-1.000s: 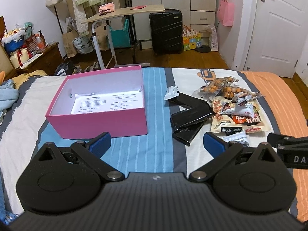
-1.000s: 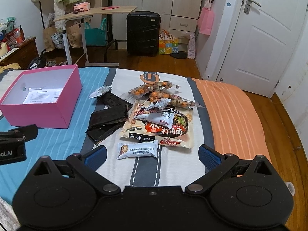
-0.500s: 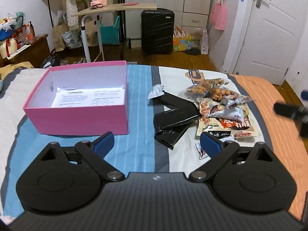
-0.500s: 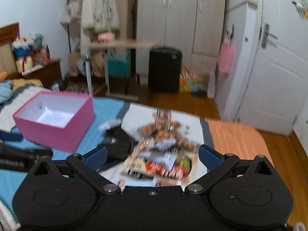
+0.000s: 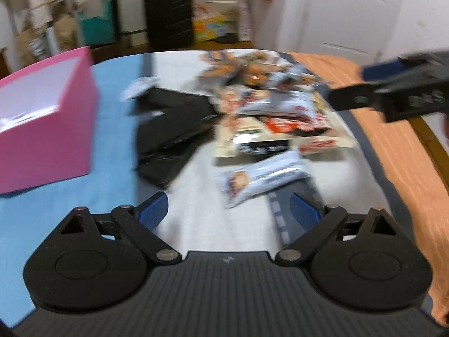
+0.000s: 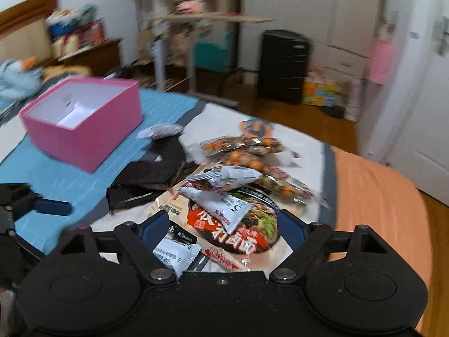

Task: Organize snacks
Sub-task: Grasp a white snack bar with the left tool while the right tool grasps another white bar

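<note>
A heap of snack packets point(image 6: 233, 185) is seen spread on the bed point(image 6: 373, 191), on its white and grey middle stripes, between the blue part and the orange part. At the left of the heap, black packets point(image 5: 171, 132) are laid one over another; at its far end, clear bags of orange-brown nuts point(image 6: 241, 146) are piled. A large noodle packet point(image 6: 238, 230) with red characters is covered partly by two small white sachets. A pale bar wrapper point(image 5: 261, 179) lies alone at the near side of the heap (both views are blurred, so print cannot be read). An open pink box point(image 6: 84, 137) is set on the blue stripes, well apart from the heap, with a white sheet inside.

The left gripper point(image 5: 228, 210) is held just short of the bar wrapper, its jaws spread wide and nothing between them. The right gripper point(image 6: 223, 226) is held low over the noodle packet, its jaws likewise wide apart and nothing clamped.
</note>
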A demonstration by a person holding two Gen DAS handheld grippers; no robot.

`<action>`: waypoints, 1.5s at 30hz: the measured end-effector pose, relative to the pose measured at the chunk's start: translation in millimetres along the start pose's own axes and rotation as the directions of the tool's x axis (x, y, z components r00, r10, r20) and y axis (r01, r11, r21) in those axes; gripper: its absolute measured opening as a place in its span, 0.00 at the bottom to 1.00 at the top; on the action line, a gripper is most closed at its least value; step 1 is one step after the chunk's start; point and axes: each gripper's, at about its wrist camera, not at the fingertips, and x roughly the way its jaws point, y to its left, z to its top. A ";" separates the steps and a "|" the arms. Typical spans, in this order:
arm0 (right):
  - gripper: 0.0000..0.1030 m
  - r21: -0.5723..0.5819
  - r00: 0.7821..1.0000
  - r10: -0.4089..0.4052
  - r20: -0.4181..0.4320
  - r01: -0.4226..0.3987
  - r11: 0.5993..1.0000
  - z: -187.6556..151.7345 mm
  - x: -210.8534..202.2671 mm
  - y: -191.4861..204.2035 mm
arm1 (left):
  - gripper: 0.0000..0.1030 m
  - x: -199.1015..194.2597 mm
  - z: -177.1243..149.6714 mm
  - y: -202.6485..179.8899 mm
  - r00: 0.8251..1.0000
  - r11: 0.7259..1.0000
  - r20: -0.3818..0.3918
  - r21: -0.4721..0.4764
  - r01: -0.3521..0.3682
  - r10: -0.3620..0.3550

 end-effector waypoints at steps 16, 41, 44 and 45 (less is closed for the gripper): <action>0.62 -0.311 0.971 0.189 -0.146 -0.226 0.923 18.8 85.6 -19.6 | 0.78 85.0 36.3 -13.2 0.964 0.905 -0.200 0.354 0.235 -0.173; 0.29 -0.225 0.972 0.186 -0.146 -0.216 0.950 11.2 67.9 -19.6 | 0.48 106.0 47.5 -33.2 0.951 0.919 -0.202 0.271 0.285 -0.235; 0.29 -0.218 0.972 0.186 -0.146 -0.215 0.952 9.2 62.5 -18.6 | 0.32 98.3 44.7 -34.7 0.952 0.921 -0.196 0.267 0.283 -0.236; 0.29 -0.210 0.971 0.185 -0.149 -0.214 0.954 8.0 60.9 -18.4 | 0.28 97.4 45.2 -34.5 0.954 0.922 -0.194 0.268 0.278 -0.231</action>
